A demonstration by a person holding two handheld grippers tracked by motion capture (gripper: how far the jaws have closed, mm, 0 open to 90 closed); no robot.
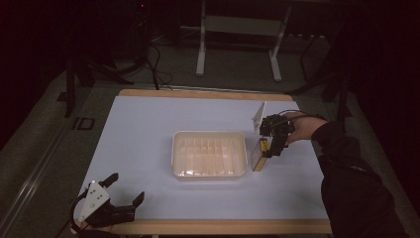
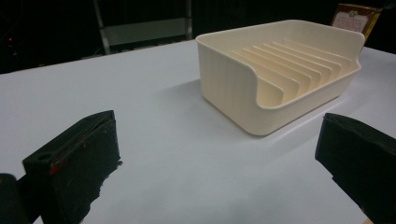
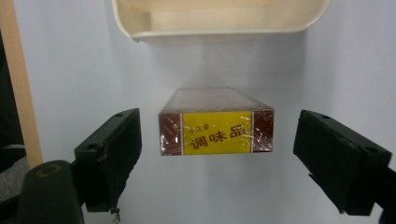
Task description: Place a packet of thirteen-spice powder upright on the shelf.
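Observation:
A small box (image 1: 258, 154) with a yellow label and dark red ends lies on the white table just right of a cream ribbed tray (image 1: 208, 153). In the right gripper view the box (image 3: 215, 125) sits between the jaws of my right gripper (image 3: 219, 144), with a clear gap on each side. From above, my right gripper (image 1: 270, 148) hangs over the box, held by a hand in a dark sleeve. My left gripper (image 1: 127, 187) rests open at the front left corner, with nothing between its jaws. The left gripper (image 2: 217, 158) faces the tray (image 2: 233, 70), and the box (image 2: 355, 16) stands behind it.
The table's wooden front edge (image 1: 208, 227) runs close to the left gripper, and a wooden edge (image 3: 18, 93) lies to the left of the right gripper. Beyond the far edge stands a metal frame (image 1: 237, 29) with cables on a dark floor. White tabletop (image 1: 143, 129) spreads left of the tray.

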